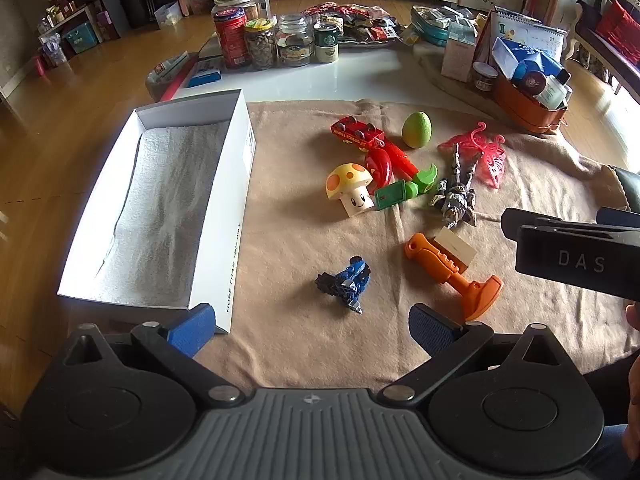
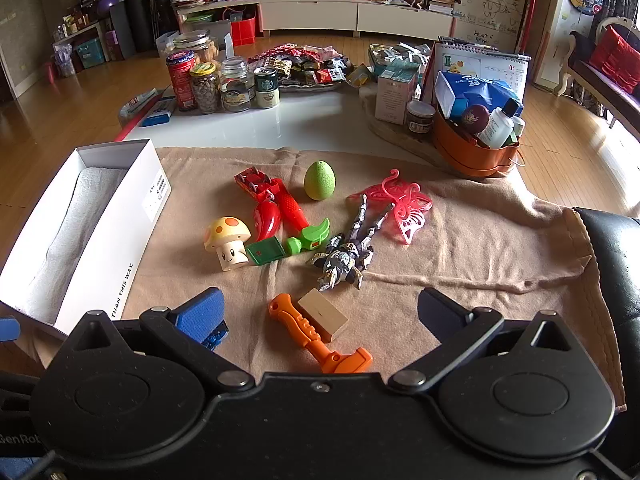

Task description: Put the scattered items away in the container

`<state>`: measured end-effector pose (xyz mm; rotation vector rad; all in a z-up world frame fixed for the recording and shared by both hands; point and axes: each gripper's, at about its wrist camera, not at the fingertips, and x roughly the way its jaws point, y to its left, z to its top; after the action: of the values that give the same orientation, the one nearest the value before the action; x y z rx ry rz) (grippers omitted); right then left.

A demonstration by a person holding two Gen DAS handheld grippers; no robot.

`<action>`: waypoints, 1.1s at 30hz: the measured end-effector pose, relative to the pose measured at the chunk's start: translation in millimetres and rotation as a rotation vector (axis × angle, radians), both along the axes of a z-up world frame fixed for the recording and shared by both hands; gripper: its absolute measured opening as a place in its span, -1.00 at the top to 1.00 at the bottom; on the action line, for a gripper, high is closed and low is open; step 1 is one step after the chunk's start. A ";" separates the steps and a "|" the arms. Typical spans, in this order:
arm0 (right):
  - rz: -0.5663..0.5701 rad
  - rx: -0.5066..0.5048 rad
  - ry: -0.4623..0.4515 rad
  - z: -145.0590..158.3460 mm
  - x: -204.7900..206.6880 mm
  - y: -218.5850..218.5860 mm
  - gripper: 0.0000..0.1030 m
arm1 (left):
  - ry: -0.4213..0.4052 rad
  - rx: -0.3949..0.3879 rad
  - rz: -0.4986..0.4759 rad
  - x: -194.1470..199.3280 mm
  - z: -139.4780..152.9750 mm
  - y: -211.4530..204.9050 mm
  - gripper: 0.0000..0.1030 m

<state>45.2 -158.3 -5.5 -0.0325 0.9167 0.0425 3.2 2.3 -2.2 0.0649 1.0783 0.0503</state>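
A: Left tool (image 1: 308, 322)?
B: Spread wide, gripping nothing, low over the near edge of the tan cloth (image 1: 320, 208) on the counter (image 1: 320, 76). Blue pads (image 1: 192, 330) on both fingers. Blue robot toy (image 1: 345, 280) just beyond the gap, slightly right of centre, not touching.

A: And the container?
B: White cardboard box (image 1: 224, 216) at far left of the cloth, lined with a grey towel (image 1: 168, 200), otherwise unfilled. Near right corner just beside the left tool's left finger.

A: Right tool (image 2: 320, 312)?
B: Also released, jaws well apart, holding nothing. Orange toy hammer (image 2: 316, 334) directly between and just ahead of the fingers, head toward the near side. Small wooden block (image 2: 323, 314) touching the hammer's handle on its right.

A: Rest of the scatter?
B: Farther out, in a cluster: mushroom toy (image 2: 227, 242) on the left, green card-like piece (image 2: 265, 251) beside it, red chilli toy (image 2: 267, 219) and red-and-green toy knife (image 2: 298, 222) behind. Red toy truck (image 2: 256, 184) farther still, tipped over. Green egg (image 2: 319, 180) standing upright right of the truck. Grey armoured figure (image 2: 346, 258) lying right of the knife, pink butterfly piece (image 2: 404, 208) beyond it, touching its limbs.

A: Behind the cloth?
B: Jars and tins (image 2: 216, 80) at far left, orange bucket (image 2: 472, 156) of bottles at far right.
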 end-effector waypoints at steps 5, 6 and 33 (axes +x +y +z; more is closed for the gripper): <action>0.003 -0.001 0.001 -0.2 1.1 0.9 -0.94 | -0.001 0.002 0.000 0.3 -0.1 0.8 -0.99; 0.002 -0.001 0.001 -0.3 1.1 1.0 -0.94 | -0.001 0.001 0.001 0.4 -0.3 1.1 -0.99; 0.001 -0.003 0.002 0.2 0.2 3.0 -0.94 | -0.004 -0.005 0.000 -2.6 1.1 -0.4 -0.99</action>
<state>45.4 -155.3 -5.3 -0.0355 0.9184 0.0427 0.6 1.9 -1.1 0.0605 1.0746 0.0478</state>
